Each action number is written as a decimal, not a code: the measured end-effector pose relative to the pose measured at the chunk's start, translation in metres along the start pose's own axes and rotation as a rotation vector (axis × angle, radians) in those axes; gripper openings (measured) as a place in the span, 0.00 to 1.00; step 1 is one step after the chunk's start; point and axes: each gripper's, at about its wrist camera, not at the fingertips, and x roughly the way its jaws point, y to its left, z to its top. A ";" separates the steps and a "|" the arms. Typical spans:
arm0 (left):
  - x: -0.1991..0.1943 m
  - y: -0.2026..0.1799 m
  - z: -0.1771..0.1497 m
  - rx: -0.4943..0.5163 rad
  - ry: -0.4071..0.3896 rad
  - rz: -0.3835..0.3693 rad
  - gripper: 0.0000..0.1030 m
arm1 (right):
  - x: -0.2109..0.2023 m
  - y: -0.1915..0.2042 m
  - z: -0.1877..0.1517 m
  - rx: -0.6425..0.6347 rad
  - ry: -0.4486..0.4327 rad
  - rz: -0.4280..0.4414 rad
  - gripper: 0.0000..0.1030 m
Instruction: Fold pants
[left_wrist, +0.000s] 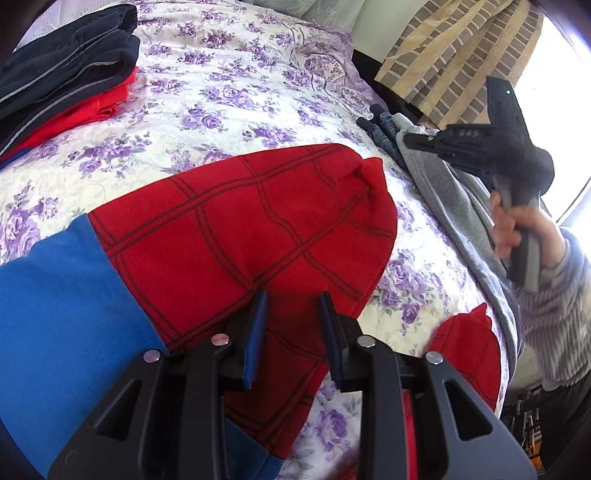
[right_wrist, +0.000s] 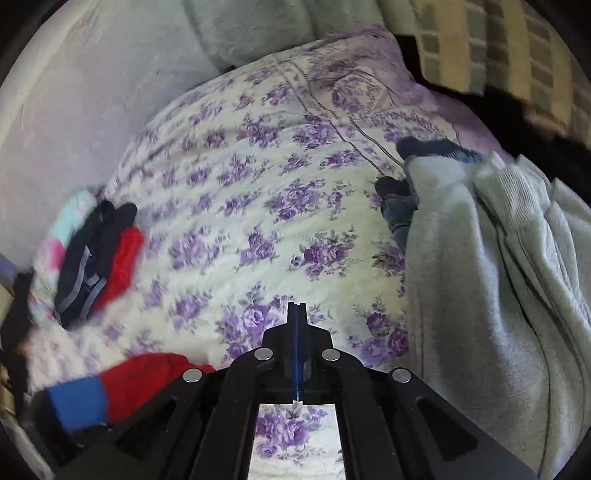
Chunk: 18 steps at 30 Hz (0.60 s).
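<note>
Two hands, and only one of them is anywhere near the work. Your left gripper (left_wrist: 291, 325) hangs right over the red-and-blue pants (left_wrist: 207, 229), its fingers (left_wrist: 258, 332) standing a little apart with red cloth showing in the gap between them; I cannot tell from this view whether the pads actually press on the fabric or merely hover above it.

The pants lie on the floral bedspread (left_wrist: 229, 77), already doubled over once by the look of the rounded red end (left_wrist: 369, 177) far from you. Their long axis runs from the blue section (left_wrist: 55, 295) at the left of the left wrist view up and across to that red end at the right. A second red cuff (left_wrist: 469, 347) pokes out nearer the bed edge, just beside the grey sweatpants (left_wrist: 450, 206).

Your right gripper (right_wrist: 296, 314) has its fingers pressed fully together with nothing between them, and it sits raised well off to the right, above the grey garment rather than the pants. In its own view the pants (right_wrist: 140, 384) lie down and to the left of the fingertips.

So my judgement is that the next fold turns on the left hand, which is much the nearer.
</note>
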 end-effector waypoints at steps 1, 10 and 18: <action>0.000 0.000 0.000 0.000 0.000 -0.001 0.27 | -0.004 0.004 -0.005 -0.026 0.001 0.028 0.00; 0.000 -0.001 -0.001 0.003 -0.002 0.002 0.28 | 0.028 0.022 -0.056 0.154 0.204 0.443 0.43; 0.000 -0.002 0.000 0.010 -0.002 0.010 0.28 | 0.023 0.075 -0.060 0.088 0.262 0.615 0.66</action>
